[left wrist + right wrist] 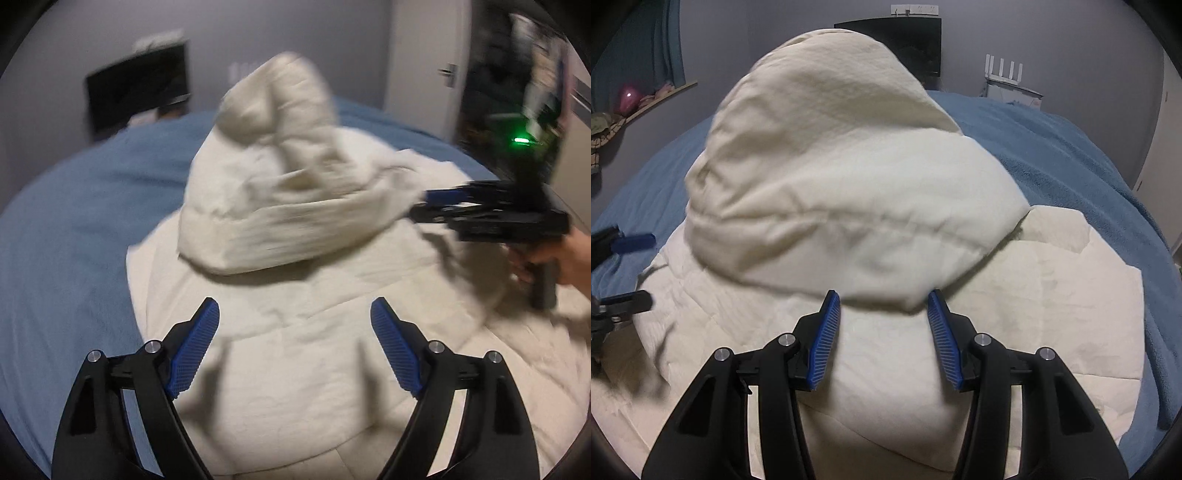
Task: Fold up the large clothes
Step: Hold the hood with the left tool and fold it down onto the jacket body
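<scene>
A large cream hooded garment [295, 350] lies spread on a blue bed cover [74, 221]. Its hood and upper part [273, 192] rise in a loose hump and fall back over the body; the hump is blurred. My left gripper [295, 314] is open and empty, low over the garment's near part. My right gripper [884, 299] is open, its blue fingertips just under the hem of the folded-over flap [849, 206], not clamped on it. The right gripper also shows in the left wrist view [424, 206], at the flap's right edge. The left gripper's fingers [631, 243] show at the left edge of the right wrist view.
The blue bed cover [1071, 166] surrounds the garment. A dark monitor [136, 96] stands against the grey wall behind. A white door with a handle [448, 74] is at the right. A white router [1003, 72] and a shelf with small items [628, 99] are further back.
</scene>
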Available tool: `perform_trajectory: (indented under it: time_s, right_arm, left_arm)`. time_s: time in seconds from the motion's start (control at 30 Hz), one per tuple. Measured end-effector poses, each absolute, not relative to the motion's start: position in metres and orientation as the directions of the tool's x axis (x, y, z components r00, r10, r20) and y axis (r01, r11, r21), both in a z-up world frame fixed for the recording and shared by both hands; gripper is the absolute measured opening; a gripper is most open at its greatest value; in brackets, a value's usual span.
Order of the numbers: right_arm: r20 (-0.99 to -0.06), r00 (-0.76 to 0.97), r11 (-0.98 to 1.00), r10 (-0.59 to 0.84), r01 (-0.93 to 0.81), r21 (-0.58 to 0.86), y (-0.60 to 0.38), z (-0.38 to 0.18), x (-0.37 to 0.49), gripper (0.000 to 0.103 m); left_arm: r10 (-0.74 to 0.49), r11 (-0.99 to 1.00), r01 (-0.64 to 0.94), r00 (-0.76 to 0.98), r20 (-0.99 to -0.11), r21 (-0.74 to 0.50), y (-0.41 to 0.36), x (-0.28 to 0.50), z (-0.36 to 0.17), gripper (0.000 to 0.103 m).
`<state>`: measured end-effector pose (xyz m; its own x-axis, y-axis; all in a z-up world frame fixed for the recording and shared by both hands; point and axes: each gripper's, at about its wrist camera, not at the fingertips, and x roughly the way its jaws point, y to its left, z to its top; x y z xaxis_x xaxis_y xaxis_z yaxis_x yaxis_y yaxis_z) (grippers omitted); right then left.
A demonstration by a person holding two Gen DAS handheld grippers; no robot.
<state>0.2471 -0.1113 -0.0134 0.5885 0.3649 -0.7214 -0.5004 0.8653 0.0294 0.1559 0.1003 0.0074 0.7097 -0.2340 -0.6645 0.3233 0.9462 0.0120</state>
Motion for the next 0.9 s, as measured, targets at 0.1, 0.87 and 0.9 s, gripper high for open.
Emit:
perform_trajectory:
  time_s: [0.1,0.87,0.9]
  right_arm:
    - [-0.713,0.594,0.863,0.373,-0.505,0.030,-0.111,-0.015,0.249,0.047]
    - [-0.563,0.700,0.866,0.441,-0.496,0.061,-0.156,0.034,0.265,0.047]
    - [-0.561,0.696,0.862,0.448,-0.503,0.065,-0.154,0.035,0.267,0.047]
  left_arm:
    - [-0.285,0.938,0.347,0.736,-0.614,-0.020,0.094,0.153,0.024,0.084]
    - [-0.643,0.730,0.280,0.592,-0.486,-0.624,0.101,0.263,0.035,0.015]
    - [-0.684,0.672,0.265,0.580,-0.442,-0.691,0.113,0.262,0.032,0.015]
